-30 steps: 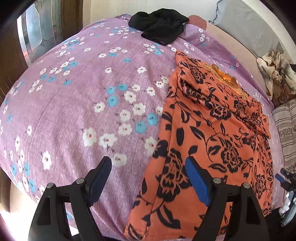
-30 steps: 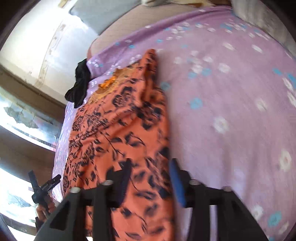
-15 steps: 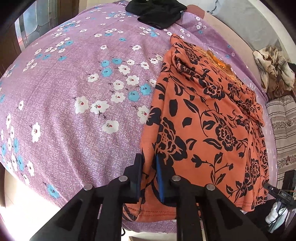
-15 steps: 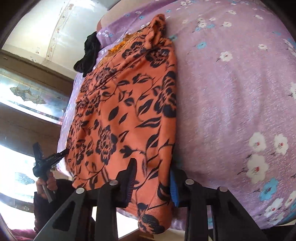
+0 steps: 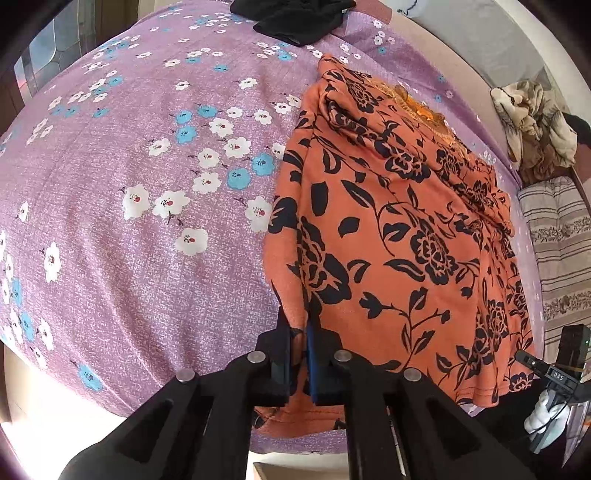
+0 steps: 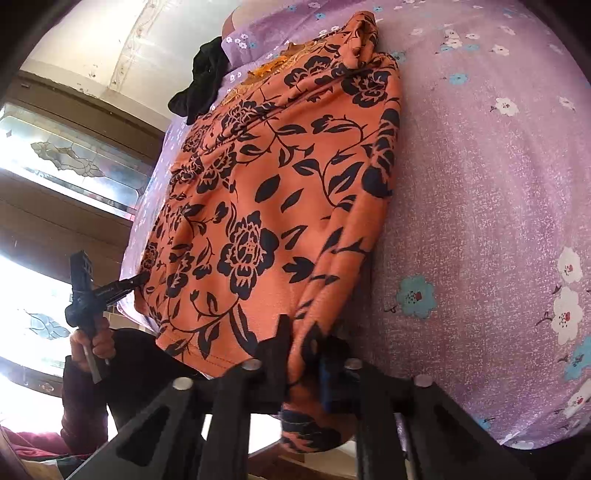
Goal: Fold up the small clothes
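Note:
An orange garment with a black flower print [image 5: 399, 229] lies lengthwise on a purple floral bedsheet [image 5: 129, 184]; it also shows in the right wrist view [image 6: 266, 192]. My left gripper [image 5: 300, 332] is shut on the garment's near left hem corner. My right gripper [image 6: 301, 336] is shut on the near right hem corner, with cloth bunched between the jaws and hanging below. The far end with the neckline lies flat.
A black garment [image 5: 295, 16] lies at the far end of the bed, also seen in the right wrist view [image 6: 201, 85]. Crumpled beige clothes [image 5: 535, 122] and a striped cushion [image 5: 561, 243] sit at the right. The bedsheet [image 6: 498, 184] spreads right of the garment.
Both grippers moved in to the near hem and closed on its two corners. A second ago both were open above the cloth.

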`<state>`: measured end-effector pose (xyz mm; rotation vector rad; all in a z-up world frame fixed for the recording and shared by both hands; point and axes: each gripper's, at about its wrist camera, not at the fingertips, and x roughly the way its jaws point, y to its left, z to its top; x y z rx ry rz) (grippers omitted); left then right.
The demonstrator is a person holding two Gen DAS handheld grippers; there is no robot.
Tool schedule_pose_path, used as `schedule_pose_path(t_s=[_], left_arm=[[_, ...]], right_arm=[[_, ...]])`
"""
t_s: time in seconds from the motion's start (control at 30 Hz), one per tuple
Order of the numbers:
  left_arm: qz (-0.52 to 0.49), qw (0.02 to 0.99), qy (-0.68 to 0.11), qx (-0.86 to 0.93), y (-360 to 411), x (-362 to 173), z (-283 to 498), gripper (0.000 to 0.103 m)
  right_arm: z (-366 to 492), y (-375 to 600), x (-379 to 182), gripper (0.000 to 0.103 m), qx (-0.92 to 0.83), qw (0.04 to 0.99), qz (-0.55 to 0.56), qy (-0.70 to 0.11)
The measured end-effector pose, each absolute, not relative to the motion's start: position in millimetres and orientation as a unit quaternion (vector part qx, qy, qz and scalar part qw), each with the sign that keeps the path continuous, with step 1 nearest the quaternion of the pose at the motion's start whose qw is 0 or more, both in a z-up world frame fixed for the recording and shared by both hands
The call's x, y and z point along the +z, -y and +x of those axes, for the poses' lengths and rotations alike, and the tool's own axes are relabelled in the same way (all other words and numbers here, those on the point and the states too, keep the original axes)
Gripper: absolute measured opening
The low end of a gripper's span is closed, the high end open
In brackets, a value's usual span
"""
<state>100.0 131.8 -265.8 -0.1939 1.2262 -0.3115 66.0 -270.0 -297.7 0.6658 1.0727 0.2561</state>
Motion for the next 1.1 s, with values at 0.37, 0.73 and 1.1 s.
schedule_pose_path(t_s=[0.37,0.73,1.1], left_arm=[[-0.158,0.822,-0.500,-0.222,-130.8,-165.5,183.1,0.007],[-0.264,0.819,-0.501,-0.088,-109.1,-246.1,383.2,0.031],[-0.170,0.890,-0.414,-0.084,-72.1,-217.3,272.3,0.053]], right_arm=[[131.0,318.2,-209.0,0.008,0.166,0.843,0.378,-0.345],[316.6,430.3,-261.4,0.023,-0.022,0.812,0.500,-0.300],[297.3,424.4,-247.5,0.023,-0.017,0.837,0.467,-0.286]])
